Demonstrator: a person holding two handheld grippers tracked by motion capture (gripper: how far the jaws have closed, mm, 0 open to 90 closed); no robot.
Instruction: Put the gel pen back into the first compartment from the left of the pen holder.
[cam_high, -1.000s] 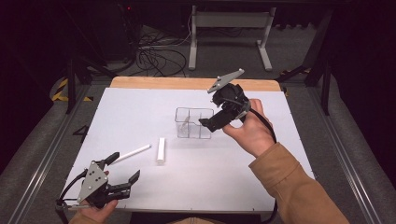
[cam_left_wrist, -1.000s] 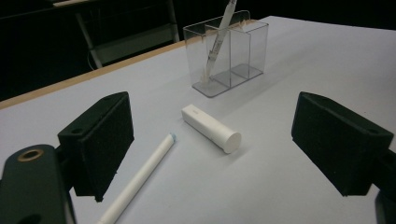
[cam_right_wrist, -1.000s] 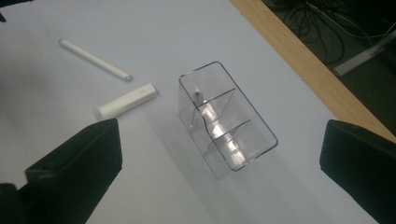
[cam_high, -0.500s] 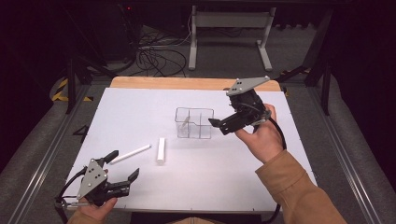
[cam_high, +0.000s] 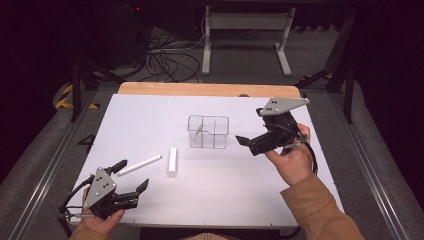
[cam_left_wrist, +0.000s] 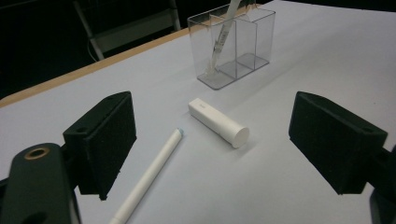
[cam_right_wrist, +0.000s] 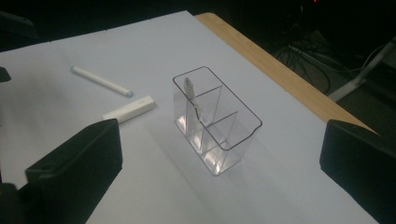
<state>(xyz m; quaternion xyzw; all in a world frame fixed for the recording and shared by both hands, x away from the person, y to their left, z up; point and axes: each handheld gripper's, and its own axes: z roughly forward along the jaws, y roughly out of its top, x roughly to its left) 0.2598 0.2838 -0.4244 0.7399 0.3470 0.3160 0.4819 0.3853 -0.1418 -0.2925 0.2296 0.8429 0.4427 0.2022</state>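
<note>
Right of clear holder (cam_high: 208, 132): right gripper (cam_high: 248, 143) raised, level, fingers apart; left gripper (cam_high: 131, 181) low, fingers apart.

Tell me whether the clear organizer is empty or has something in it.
Not empty. The clear organizer stands upright with one slim pen-like item leaning in an end compartment; its other compartments look bare.

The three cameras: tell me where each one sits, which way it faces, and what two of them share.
High view: above the person's side, looking forward and down on the table; both hands, the left gripper and right gripper show.
Left gripper view: rides the left gripper, looking along its open jaws at the white pen and white cap.
Right gripper view: rides the right gripper, jaws open, facing the clear organizer.
All share the organizer, pen and cap.
</note>
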